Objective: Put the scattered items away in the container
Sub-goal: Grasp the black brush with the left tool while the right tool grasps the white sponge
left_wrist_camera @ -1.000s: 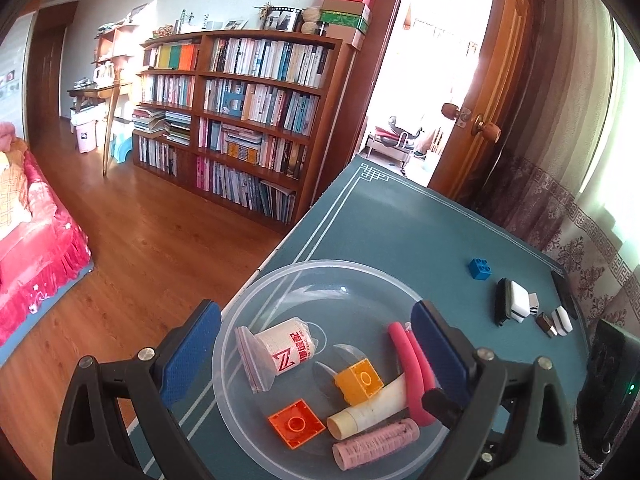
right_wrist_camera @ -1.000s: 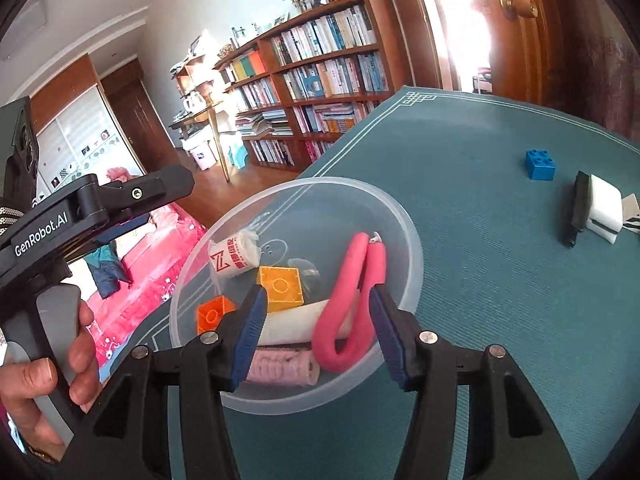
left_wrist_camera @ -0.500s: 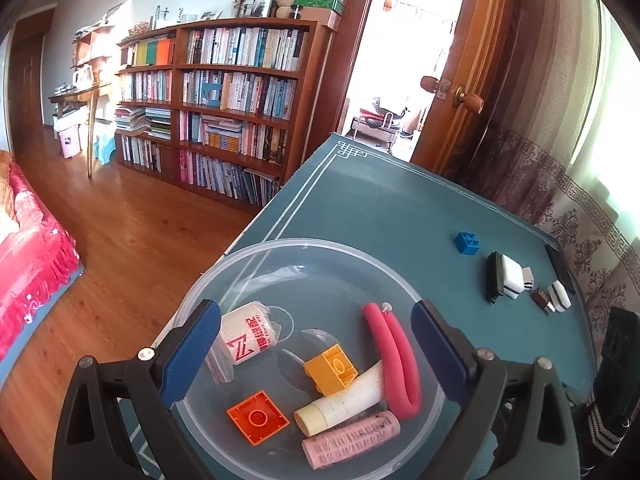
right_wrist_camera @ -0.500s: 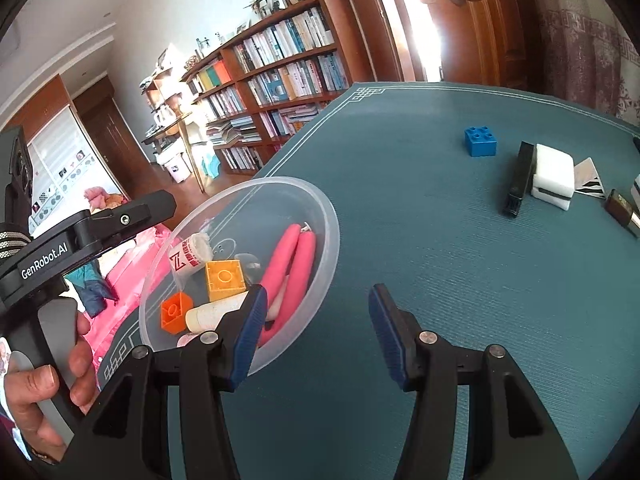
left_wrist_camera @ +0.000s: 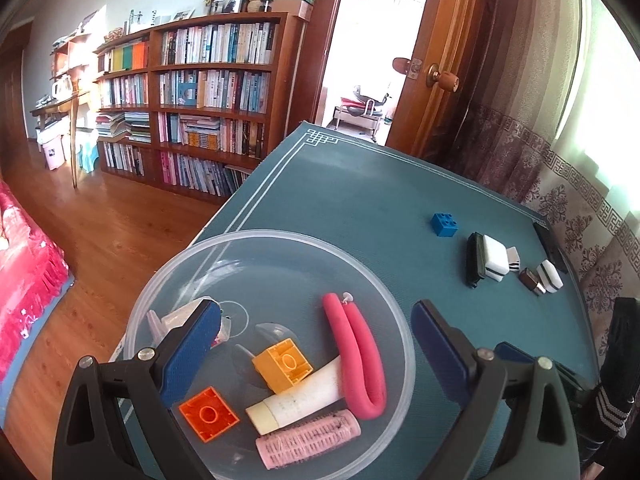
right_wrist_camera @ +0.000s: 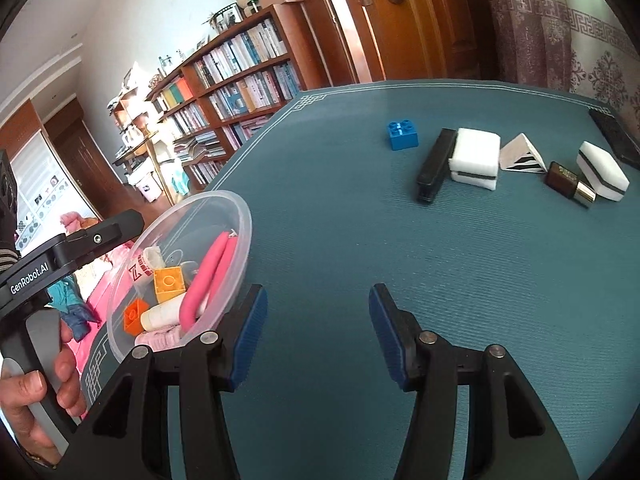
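A clear plastic bowl point(left_wrist_camera: 280, 234) sits near the left edge of the teal table mat. It holds a bent pink foam curler point(left_wrist_camera: 360, 360), a yellow brick point(left_wrist_camera: 282, 366), an orange brick point(left_wrist_camera: 208, 414), a white tube point(left_wrist_camera: 304, 398), a pink hair roller point(left_wrist_camera: 308, 438) and a small white bottle point(left_wrist_camera: 180, 316) half hidden by a finger. My left gripper point(left_wrist_camera: 316, 352) hangs open over the bowl. My right gripper point(right_wrist_camera: 318, 332) is open over bare mat, right of the bowl point(right_wrist_camera: 240, 208). A blue brick point(right_wrist_camera: 402, 134) lies far ahead on the mat.
Beyond the blue brick point(left_wrist_camera: 444, 224) lie a black bar point(right_wrist_camera: 436, 164), a white sponge point(right_wrist_camera: 476, 158), a folded paper triangle point(right_wrist_camera: 520, 156), a brown tube point(right_wrist_camera: 570, 182), another sponge point(right_wrist_camera: 602, 176) and a black remote point(right_wrist_camera: 612, 140). A hand point(right_wrist_camera: 36, 392) holds the left gripper's handle. Bookshelf and door stand behind.
My right gripper has swung right, away from the bowl, and now faces open mat. The left view has shifted so its left finger covers the white bottle.
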### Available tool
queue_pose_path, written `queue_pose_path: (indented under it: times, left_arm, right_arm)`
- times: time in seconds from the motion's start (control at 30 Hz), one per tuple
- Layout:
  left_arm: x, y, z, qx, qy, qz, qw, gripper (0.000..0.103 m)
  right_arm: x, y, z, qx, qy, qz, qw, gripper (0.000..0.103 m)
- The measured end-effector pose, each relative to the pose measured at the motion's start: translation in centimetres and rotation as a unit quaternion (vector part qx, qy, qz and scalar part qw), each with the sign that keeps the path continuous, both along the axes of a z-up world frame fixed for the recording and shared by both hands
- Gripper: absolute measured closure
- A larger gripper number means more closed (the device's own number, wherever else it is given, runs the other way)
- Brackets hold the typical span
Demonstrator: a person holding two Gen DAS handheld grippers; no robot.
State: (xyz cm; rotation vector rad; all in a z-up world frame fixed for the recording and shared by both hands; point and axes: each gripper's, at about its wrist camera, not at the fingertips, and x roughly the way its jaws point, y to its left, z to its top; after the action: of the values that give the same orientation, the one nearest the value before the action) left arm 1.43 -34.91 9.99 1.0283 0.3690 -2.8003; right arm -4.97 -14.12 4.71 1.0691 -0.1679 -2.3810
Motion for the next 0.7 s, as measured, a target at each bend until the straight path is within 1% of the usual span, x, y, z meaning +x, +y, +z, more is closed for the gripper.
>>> queue_pose_path:
  times: [0.4, 0.7]
  left_arm:
    - [-2.1, 5.8, 0.5, -0.028, -0.01, -0.047, 0.9985, 0.005]
    - [-4.6, 10.6, 0.2, -0.048, -0.022, -0.088, 0.9947, 0.005]
  right_arm:
    - [-1.1, 7.6, -0.2, 0.001, 0.0, -0.064, 0.998, 0.046]
    - [-2.0, 13.8, 0.1, 0.009, 0.004, -0.123, 0.992, 0.046]
